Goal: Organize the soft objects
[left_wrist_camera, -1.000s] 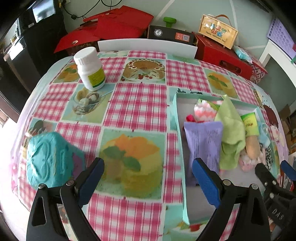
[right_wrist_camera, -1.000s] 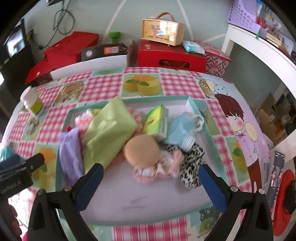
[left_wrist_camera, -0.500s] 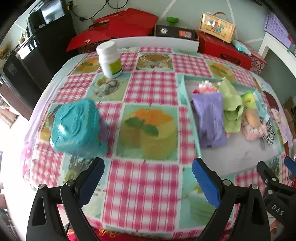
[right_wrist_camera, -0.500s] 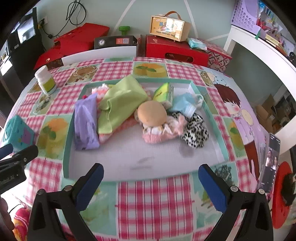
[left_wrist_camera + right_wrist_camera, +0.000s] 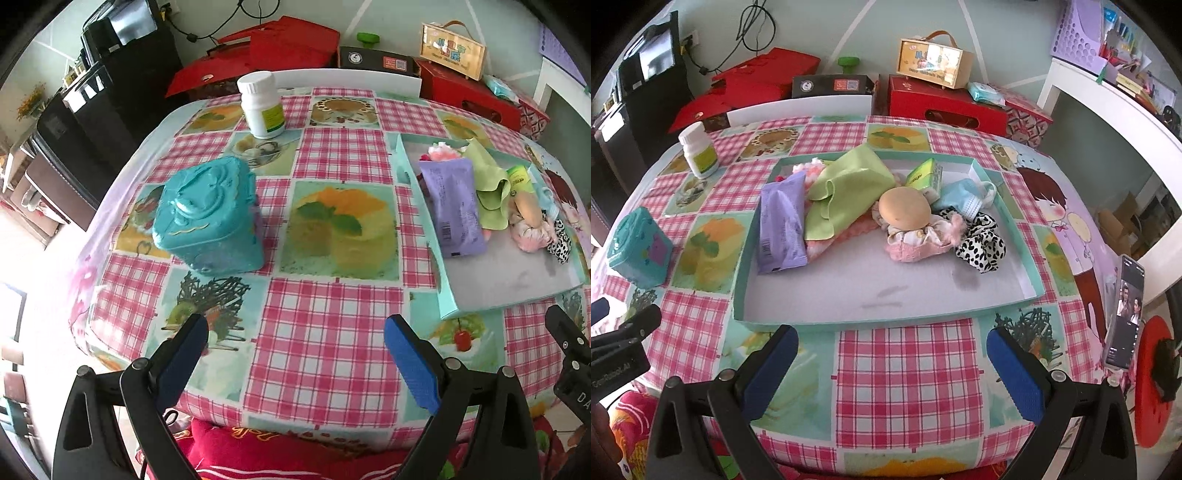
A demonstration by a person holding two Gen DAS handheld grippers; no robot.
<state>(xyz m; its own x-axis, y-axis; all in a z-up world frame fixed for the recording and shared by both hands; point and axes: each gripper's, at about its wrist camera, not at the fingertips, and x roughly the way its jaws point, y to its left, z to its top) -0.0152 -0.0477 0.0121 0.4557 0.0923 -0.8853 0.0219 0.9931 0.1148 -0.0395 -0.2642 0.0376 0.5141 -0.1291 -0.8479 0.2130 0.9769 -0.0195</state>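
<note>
We hold our left gripper [image 5: 293,356] and right gripper [image 5: 892,365] low at the near edge of the pink-checked tablecloth [image 5: 905,369], both with jaws spread wide and gripping nothing. The soft things lie heaped in the far half of the shallow teal-rimmed tray [image 5: 849,321]: a purple tissue packet [image 5: 781,225], a lime-green cloth [image 5: 846,188], a tan round sponge [image 5: 905,208], a leopard-print scrunchie [image 5: 980,245]. A teal embossed tin [image 5: 208,216] (well left of the tray) and a white pill bottle [image 5: 263,105] stand on the table.
</note>
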